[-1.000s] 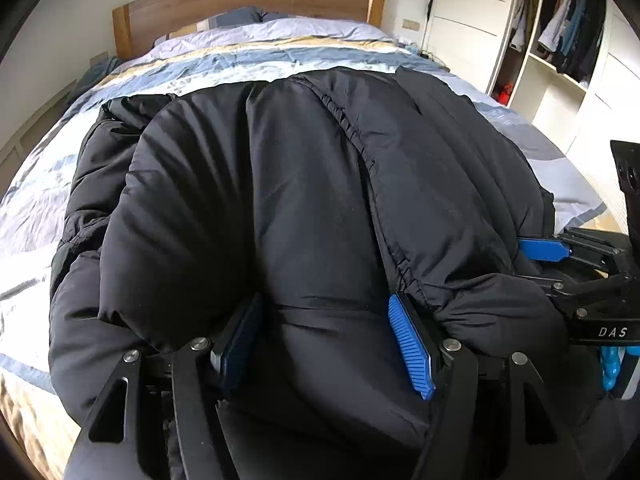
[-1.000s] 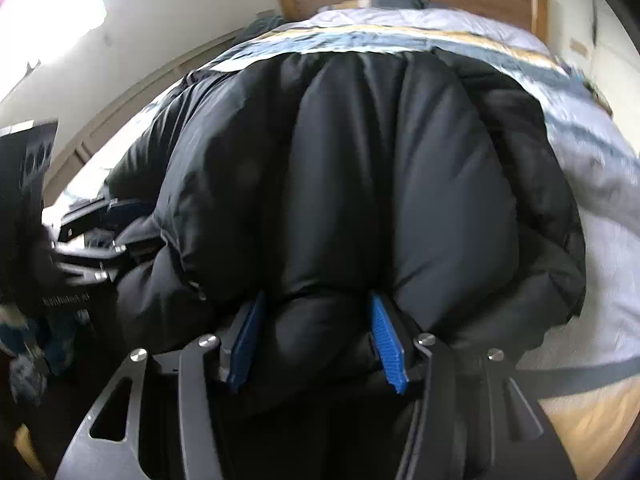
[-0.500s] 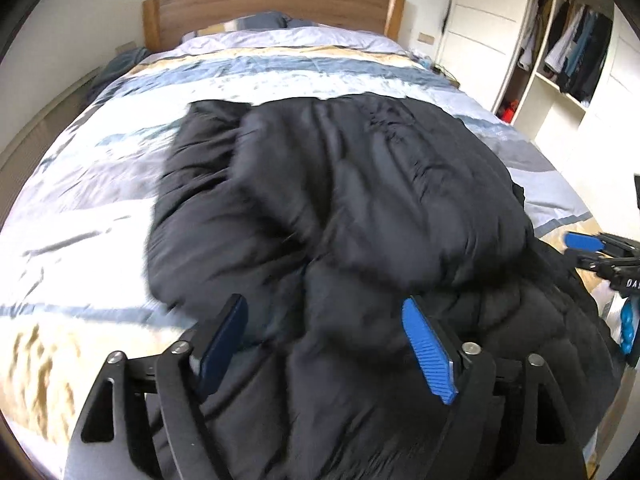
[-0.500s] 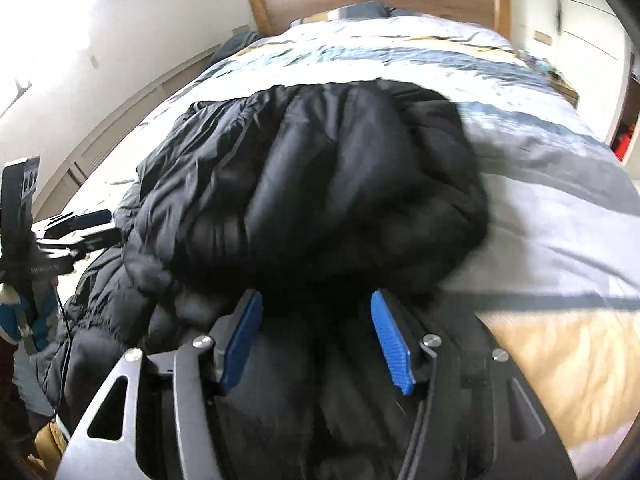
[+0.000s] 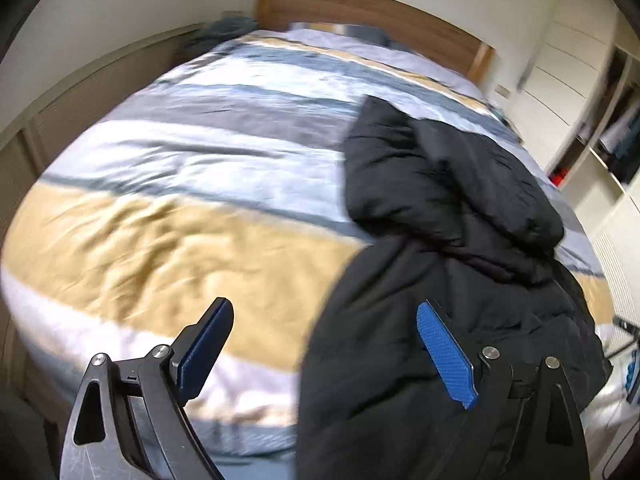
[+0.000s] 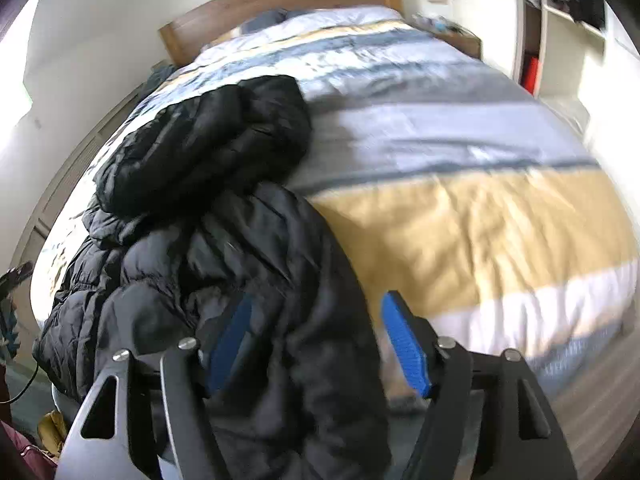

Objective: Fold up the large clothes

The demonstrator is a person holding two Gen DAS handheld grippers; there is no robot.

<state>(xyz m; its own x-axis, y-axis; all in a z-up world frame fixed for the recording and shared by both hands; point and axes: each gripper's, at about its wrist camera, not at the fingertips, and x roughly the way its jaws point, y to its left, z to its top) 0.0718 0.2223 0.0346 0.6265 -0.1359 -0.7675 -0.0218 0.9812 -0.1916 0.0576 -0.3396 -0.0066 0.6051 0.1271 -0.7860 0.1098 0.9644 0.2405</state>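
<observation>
A black puffer jacket (image 5: 460, 208) lies bunched on the striped duvet (image 5: 180, 240), its upper part folded back over itself and its lower part hanging over the foot of the bed. My left gripper (image 5: 326, 350) hovers at the jacket's left edge with its jaws opening. Only that edge lies between them, and the left pad is over bare duvet. In the right wrist view the jacket (image 6: 200, 152) fills the left side. My right gripper (image 6: 316, 344) is also opening, with loose jacket fabric between the jaws and the right pad clear of it.
The duvet (image 6: 480, 220) has grey, white and yellow bands up to a wooden headboard (image 5: 360, 12). An open wardrobe (image 5: 600, 140) with hanging clothes stands to the right of the bed. A panelled wall (image 5: 80, 92) runs along the left side.
Both grippers let go of the jacket fold, widened and drew back toward the foot of the bed, swinging apart. The jacket settled on the duvet, folded over itself.
</observation>
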